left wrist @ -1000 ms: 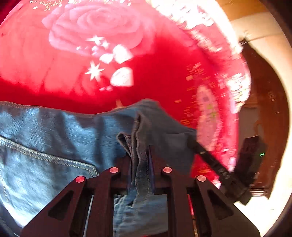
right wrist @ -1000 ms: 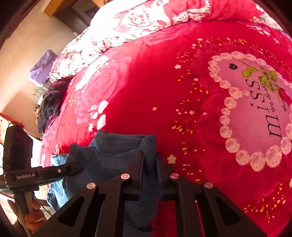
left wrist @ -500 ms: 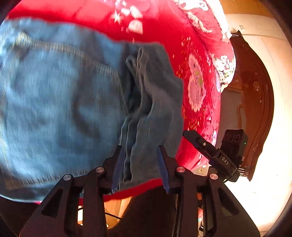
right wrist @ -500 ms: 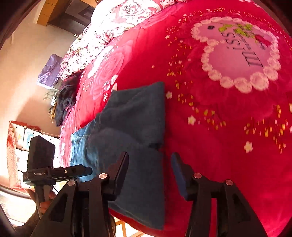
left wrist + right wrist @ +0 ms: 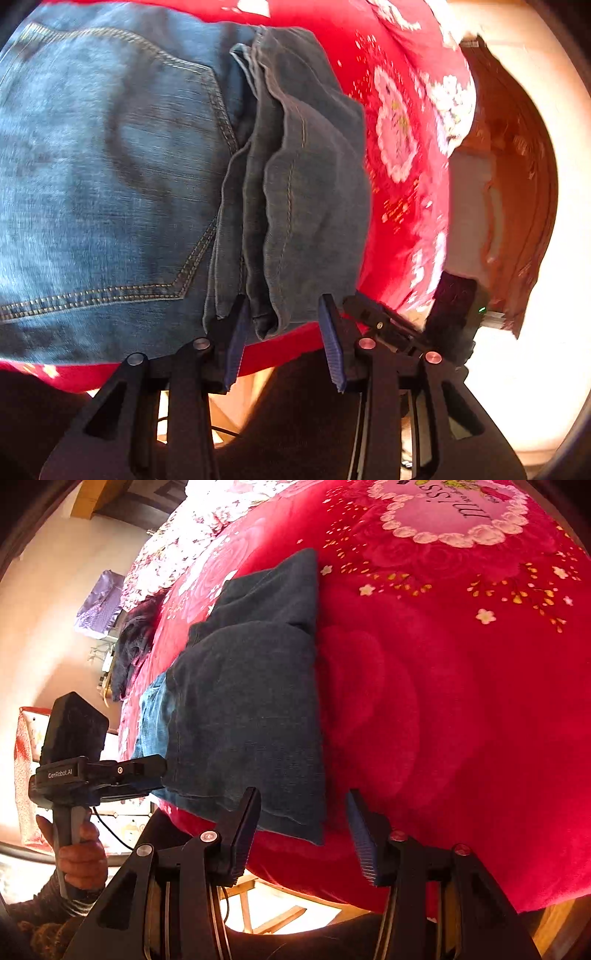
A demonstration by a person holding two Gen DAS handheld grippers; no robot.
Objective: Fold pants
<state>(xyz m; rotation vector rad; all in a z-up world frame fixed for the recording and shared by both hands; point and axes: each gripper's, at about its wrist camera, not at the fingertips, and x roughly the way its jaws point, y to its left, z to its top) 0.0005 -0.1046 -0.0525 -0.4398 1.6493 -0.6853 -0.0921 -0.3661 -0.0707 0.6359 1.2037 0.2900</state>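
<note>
The blue jeans [image 5: 110,166] lie folded on the red floral blanket [image 5: 402,229], with the leg ends [image 5: 310,184] stacked over the seat and back pocket. My left gripper [image 5: 282,343] is open and empty, just off the near edge of the leg ends. In the right wrist view the folded jeans [image 5: 251,701] look dark blue, near the bed's front edge. My right gripper [image 5: 303,830] is open and empty, pulled back from the jeans' near right corner. The left gripper [image 5: 110,771] shows at the jeans' left edge, held by a hand.
The red blanket [image 5: 443,701] spreads far to the right with a pink heart print [image 5: 450,513]. A dark garment [image 5: 129,642] lies at the bed's far left edge. A wooden frame [image 5: 266,912] shows below the bed edge. The right gripper [image 5: 450,314] appears beside the bed.
Both grippers let go of the jeans, opened and drew back toward the bed's front edge. The leg ends now rest folded over the seat.
</note>
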